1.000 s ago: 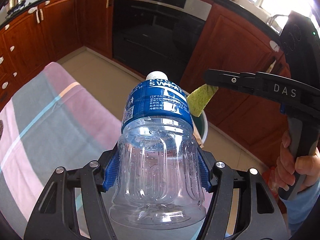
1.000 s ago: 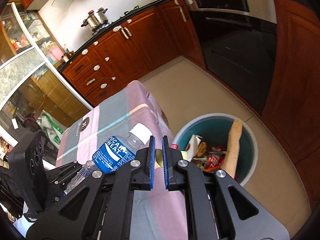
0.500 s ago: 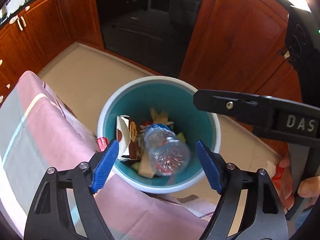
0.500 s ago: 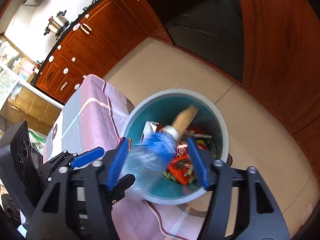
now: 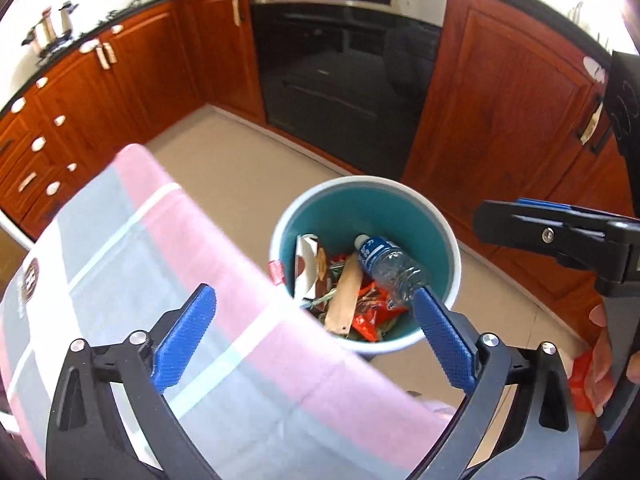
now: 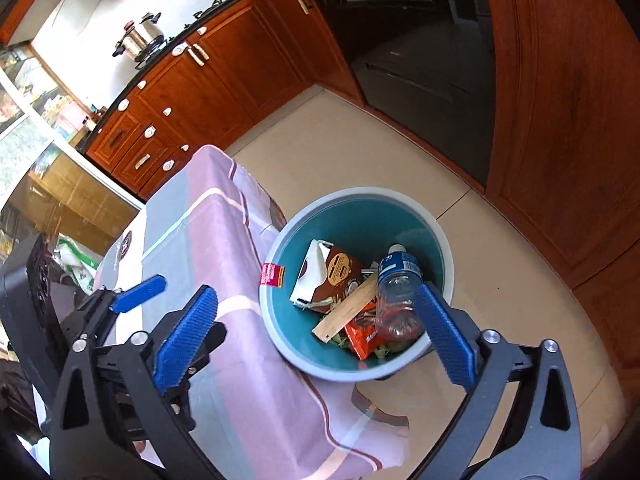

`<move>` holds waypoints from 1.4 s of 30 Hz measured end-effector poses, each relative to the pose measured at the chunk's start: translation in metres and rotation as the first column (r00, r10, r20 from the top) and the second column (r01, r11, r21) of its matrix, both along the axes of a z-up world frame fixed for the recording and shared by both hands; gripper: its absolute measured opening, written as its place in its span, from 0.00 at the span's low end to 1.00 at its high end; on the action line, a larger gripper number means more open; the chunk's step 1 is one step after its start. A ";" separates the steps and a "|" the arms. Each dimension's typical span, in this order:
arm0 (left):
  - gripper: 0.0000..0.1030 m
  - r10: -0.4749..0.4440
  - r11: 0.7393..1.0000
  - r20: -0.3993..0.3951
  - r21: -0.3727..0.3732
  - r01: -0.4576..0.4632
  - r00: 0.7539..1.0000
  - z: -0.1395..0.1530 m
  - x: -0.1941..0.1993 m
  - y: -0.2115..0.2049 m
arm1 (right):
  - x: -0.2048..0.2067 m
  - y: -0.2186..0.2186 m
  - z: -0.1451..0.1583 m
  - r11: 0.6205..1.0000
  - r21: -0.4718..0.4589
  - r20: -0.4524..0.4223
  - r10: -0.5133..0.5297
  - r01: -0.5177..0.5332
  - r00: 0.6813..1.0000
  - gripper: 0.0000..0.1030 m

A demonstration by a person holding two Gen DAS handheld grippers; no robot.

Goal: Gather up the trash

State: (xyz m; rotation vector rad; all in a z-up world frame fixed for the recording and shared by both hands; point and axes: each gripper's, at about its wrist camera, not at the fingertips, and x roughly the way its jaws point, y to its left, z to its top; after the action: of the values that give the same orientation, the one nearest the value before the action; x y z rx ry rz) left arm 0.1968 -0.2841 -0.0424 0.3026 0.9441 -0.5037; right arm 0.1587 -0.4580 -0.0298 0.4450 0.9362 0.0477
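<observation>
Left wrist view shows the plastic bottle (image 5: 387,267) lying tilted inside the teal bin (image 5: 448,248), atop a carton (image 5: 305,265), a wooden strip (image 5: 345,297) and orange wrappers (image 5: 370,312). Beside the bin stands the table's pink-and-grey cloth (image 5: 192,280). Above the bin, the left gripper (image 5: 316,338) and the right gripper (image 6: 316,336) both hang spread wide, holding nothing.

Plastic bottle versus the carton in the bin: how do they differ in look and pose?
The plastic bottle is clear with a blue label and white cap; the carton is brown and white card. The bottle lies towards the right of the bin, cap to the far wall; the carton leans on the left. Both rest on other trash.
</observation>
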 end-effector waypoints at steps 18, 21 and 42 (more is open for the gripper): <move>0.96 0.170 0.985 0.015 -0.021 -0.170 0.985 0.027 -0.081 0.091 | -0.096 0.056 0.015 0.978 -0.207 -0.089 0.018 -0.036 0.996 0.93; 0.96 0.184 0.983 0.036 0.008 -0.184 0.982 0.030 -0.091 0.098 | -0.106 0.064 0.016 0.970 -0.240 -0.090 0.018 -0.039 0.996 0.93; 0.96 0.223 0.974 0.015 -0.030 -0.223 0.975 0.026 -0.116 0.116 | -0.122 0.084 -0.001 0.947 -0.310 -0.144 0.045 -0.088 0.989 0.93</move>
State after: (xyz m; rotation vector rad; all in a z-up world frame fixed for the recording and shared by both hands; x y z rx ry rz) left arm 0.0810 -0.1680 -0.0166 0.1724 0.9391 -0.3068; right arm 0.0364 -0.3740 -0.0313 0.1201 1.0709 -0.0719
